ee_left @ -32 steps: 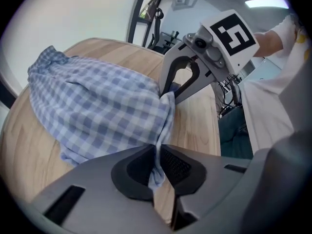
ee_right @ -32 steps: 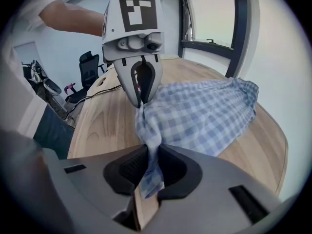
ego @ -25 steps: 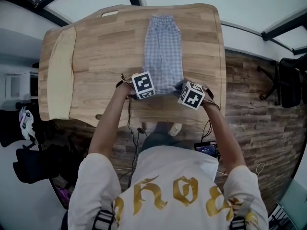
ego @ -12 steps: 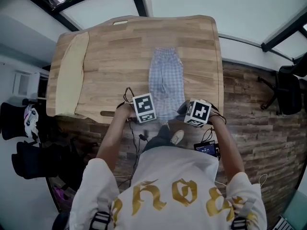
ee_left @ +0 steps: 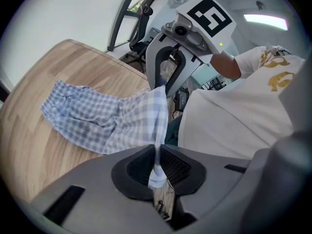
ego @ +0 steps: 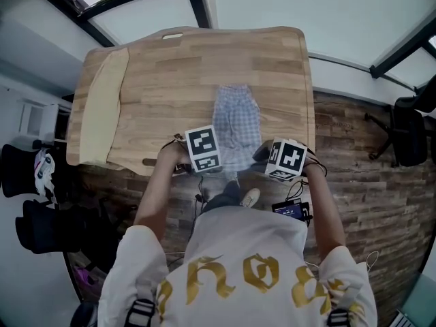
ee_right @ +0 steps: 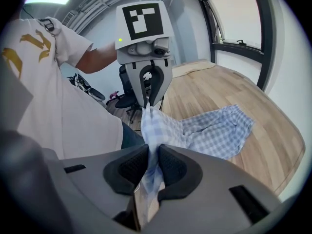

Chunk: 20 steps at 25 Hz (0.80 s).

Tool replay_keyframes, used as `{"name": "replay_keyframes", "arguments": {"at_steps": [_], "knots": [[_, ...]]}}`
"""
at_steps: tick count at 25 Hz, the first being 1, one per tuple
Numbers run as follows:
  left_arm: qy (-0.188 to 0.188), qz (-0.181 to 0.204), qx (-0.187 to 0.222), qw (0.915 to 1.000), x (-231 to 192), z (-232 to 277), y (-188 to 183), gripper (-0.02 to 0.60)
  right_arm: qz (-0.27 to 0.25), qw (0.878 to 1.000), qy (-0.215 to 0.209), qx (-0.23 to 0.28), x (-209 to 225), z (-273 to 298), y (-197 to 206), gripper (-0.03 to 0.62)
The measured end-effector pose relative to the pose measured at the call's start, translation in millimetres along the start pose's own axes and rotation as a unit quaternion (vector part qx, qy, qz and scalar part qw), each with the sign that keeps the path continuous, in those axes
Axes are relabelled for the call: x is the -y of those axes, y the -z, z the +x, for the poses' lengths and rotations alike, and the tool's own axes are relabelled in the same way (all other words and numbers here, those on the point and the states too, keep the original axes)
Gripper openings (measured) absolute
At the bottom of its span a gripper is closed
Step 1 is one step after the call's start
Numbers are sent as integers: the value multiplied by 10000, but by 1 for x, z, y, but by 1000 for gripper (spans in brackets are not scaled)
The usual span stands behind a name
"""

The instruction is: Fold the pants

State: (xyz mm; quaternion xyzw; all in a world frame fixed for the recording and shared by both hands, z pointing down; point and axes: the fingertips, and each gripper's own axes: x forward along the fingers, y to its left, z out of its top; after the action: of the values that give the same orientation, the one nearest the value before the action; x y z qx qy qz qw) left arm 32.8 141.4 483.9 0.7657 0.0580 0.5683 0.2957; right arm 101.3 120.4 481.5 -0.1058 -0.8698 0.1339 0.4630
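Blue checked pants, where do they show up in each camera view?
Head view: blue checked pants at centre, toward the near edge.
Left gripper view: left of centre, stretching into the jaws.
Right gripper view: right of centre, stretching into the jaws.
Shared landmark: light wooden table.

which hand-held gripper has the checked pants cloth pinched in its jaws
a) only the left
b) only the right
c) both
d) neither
c: in the left gripper view the left hand-held gripper is closed on a fold of the blue checked pants, and in the right gripper view the right hand-held gripper is clamped on another part of the same cloth.
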Motion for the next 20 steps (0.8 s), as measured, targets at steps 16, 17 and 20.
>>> {"name": "replay_keyframes", "arguments": {"at_steps": [16,17,20], "knots": [[16,45,-126,9999,-139,-73,-38,63,450,9987,-81,-225,146,-32,-39,83],[-4,70,-122,9999,-151,-75,-40,63,509,9984,-101,-236,158,-31,-39,83],[-115,160,-138,9997,-192,-78,-46,63,681,9973,-115,-260,195,-25,-40,83]]}}
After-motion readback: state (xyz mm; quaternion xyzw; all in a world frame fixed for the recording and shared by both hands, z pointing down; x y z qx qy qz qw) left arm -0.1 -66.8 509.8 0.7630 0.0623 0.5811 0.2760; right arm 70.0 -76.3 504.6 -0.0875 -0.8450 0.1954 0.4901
